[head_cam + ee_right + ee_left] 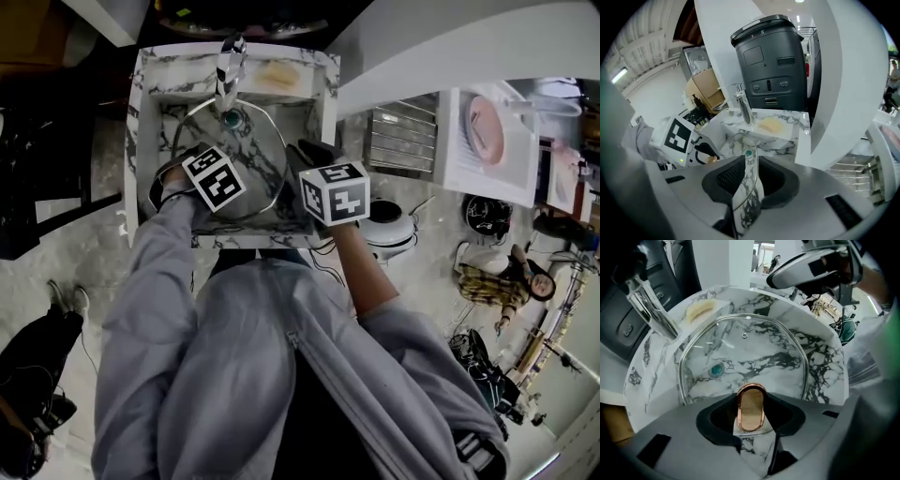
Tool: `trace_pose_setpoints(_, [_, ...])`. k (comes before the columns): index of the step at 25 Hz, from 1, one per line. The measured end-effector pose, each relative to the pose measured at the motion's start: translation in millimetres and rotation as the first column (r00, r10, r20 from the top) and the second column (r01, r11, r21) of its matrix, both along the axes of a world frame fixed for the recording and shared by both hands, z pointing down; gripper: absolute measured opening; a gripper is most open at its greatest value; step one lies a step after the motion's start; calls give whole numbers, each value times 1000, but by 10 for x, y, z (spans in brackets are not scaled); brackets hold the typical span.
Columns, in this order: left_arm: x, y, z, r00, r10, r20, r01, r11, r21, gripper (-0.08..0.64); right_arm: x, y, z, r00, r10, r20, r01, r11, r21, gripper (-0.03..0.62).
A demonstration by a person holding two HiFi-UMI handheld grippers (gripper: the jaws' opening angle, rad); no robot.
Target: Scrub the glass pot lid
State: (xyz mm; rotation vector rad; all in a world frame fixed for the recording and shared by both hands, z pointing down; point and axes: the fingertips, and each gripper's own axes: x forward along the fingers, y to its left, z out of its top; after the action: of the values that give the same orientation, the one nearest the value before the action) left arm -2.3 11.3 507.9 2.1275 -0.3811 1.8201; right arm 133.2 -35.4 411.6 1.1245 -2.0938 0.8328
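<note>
Sink (pixel 150 75): a white, marble-patterned basin in the upper left of the head view.
Faucet (pixel 228 66): chrome, at the basin's back edge, with its spout reaching over the bowl.
Drain plug (pixel 232 118): teal, just below the spout, seen through the glass in both gripper views.
Glass lid (pixel 248 155): round with a metal rim, inside the basin and filling most of it. The marble veins show through it.
Handle (pixel 750 408): copper-coloured, at the low centre of the left gripper view, facing the camera.
Left gripper (pixel 750 426): at the lid's lower left in the head view, clenched on the handle with a pad at either side.
Right gripper (pixel 747 180): at the lid's right side in the head view, released. Its jaws stand apart with the lid's thin rim running edge-on between them, and the pads do not press on it.
Sponge (pixel 278 75): pale yellow, on the back ledge to the right of the faucet, apart from the lid.
Sleeves (pixel 234 356): grey, filling the lower half of the head view.
Appliance (pixel 773 61): dark grey, above the sink in the right gripper view.
</note>
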Motion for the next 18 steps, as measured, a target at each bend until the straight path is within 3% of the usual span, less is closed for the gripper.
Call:
trace_pose_setpoints(10, [270,-136,508,998,-6,60,10,998,-69,187,147,-343,-84,1000,11,-28,-9,997,74,95])
trace_pose_setpoints(14, [275,-154,671,997,-29,78,36,996,-86,187,35,-742,-112,986,-92,-138,113,981,158,95])
trace_pose_setpoints(18, [276,-183,694,998,-37,57,43,995,-95,189,-148,-1214,58,911,-250,-327,318,933,171,95])
